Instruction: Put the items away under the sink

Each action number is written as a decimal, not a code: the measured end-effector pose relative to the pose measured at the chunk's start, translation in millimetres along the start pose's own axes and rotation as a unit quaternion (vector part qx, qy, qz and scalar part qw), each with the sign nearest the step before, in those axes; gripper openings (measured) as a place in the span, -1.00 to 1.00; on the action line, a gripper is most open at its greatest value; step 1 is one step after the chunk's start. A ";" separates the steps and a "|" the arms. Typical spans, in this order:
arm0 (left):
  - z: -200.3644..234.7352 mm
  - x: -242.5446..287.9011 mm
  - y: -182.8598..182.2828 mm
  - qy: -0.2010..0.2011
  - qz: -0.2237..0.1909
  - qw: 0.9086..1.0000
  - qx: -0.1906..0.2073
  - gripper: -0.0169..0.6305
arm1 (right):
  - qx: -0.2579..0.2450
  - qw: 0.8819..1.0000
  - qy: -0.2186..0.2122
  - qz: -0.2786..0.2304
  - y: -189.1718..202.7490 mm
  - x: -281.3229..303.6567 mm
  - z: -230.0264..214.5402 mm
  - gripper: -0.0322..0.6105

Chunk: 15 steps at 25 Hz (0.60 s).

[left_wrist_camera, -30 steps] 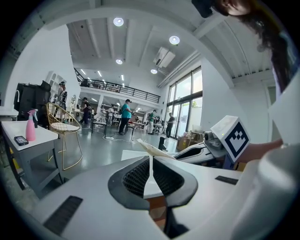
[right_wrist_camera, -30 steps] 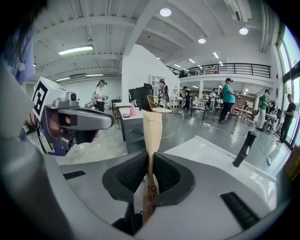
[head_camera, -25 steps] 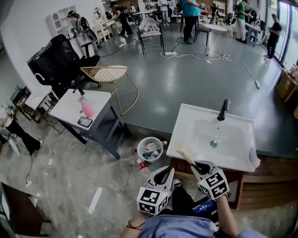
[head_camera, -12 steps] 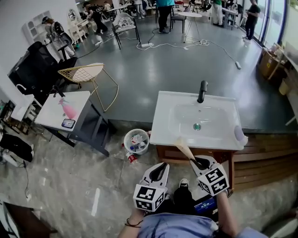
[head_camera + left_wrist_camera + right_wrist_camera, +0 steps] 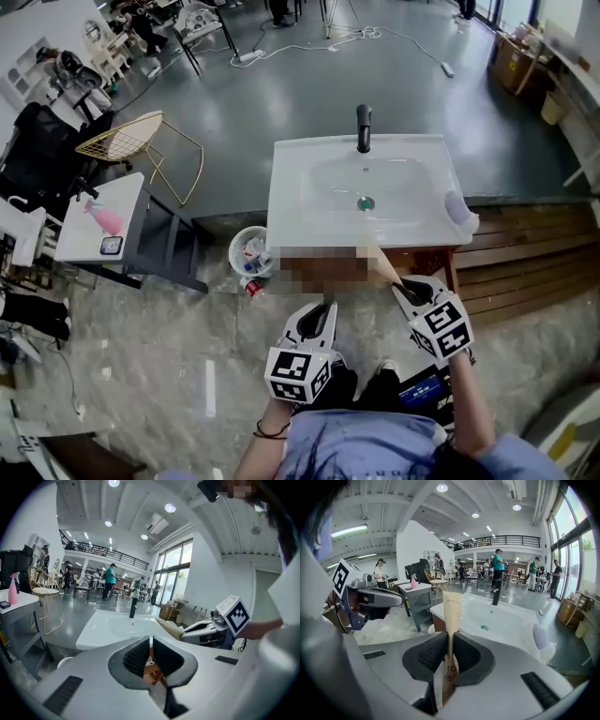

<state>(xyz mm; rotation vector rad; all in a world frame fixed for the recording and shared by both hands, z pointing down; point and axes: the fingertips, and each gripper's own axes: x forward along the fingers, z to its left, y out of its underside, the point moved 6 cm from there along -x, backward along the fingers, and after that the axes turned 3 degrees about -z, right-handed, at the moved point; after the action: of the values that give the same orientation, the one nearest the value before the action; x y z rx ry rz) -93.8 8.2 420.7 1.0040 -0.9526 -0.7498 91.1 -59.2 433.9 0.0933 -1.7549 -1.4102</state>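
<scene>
Right hand-held gripper (image 5: 403,287) clamped flat on paper packet (image 5: 451,607), edge-up, likely so it stays stiff. Left hand-held gripper (image 5: 319,315) closed, empty. Sink (image 5: 291,202) at 12 o'clock, cabinet (image 5: 431,262) beneath not yet reached.

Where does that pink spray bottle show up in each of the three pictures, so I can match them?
Head view: the pink spray bottle stands on the white side table at the far left.
Left gripper view: at the far left edge, on the same table.
Right gripper view: small, left of centre, on that table.
Shared landmark: the black faucet on the white sink, seen in all three views.
</scene>
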 end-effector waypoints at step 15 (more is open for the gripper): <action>-80.9 45.3 30.4 0.003 0.048 0.999 0.023 -0.89 | 0.025 0.999 -0.008 0.036 83.8 -40.9 -62.9 -0.74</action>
<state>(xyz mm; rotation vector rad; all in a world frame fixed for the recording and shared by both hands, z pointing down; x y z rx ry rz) 0.9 8.3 444.4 0.9931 -1.0102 -0.6461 193.8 -55.2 479.7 0.0453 -1.7886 -1.3183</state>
